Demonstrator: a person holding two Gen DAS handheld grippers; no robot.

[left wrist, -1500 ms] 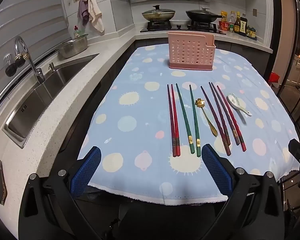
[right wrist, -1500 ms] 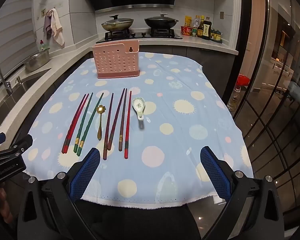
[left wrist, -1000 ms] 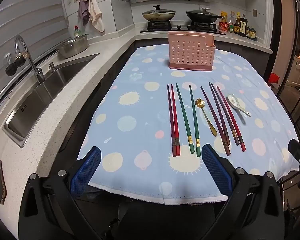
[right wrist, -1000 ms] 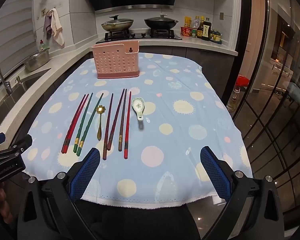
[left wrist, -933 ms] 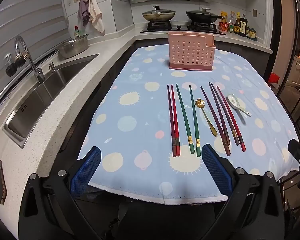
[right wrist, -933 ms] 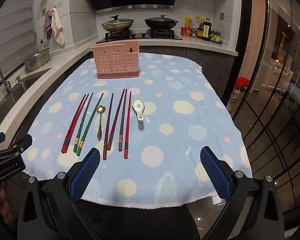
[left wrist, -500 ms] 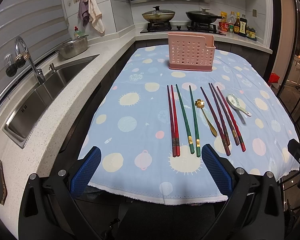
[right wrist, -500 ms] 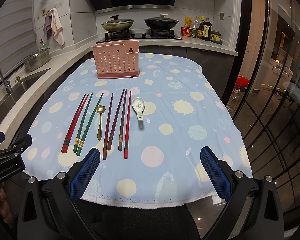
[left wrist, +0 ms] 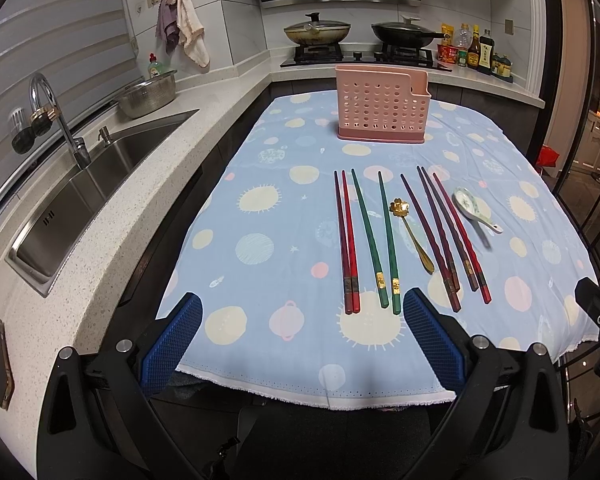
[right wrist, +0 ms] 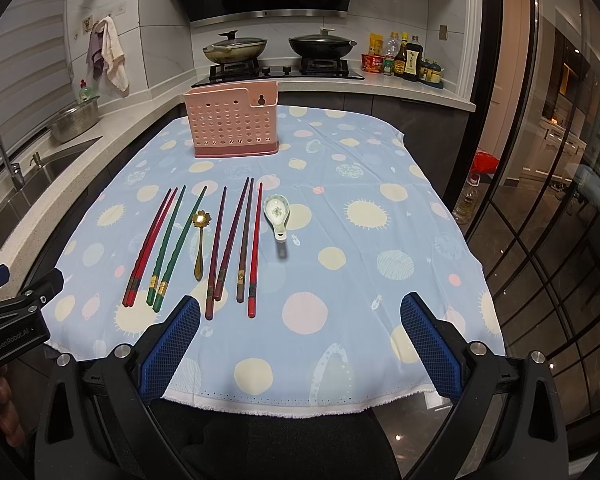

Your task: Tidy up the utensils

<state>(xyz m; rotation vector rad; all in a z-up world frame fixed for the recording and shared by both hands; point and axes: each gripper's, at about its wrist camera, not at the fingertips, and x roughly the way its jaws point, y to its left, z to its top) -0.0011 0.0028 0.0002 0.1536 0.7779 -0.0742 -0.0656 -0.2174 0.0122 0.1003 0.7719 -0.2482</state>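
A pink perforated utensil holder stands upright at the far end of the table. In front of it, side by side on the cloth, lie red chopsticks, green chopsticks, a gold spoon, several dark red chopsticks and a white ceramic spoon. My left gripper is open and empty at the table's near edge, below the chopstick ends. My right gripper is open and empty at the near edge.
A blue dotted cloth covers the table. A counter with a sink and tap runs along the left. A stove with two pans is behind the holder. Glass doors stand to the right.
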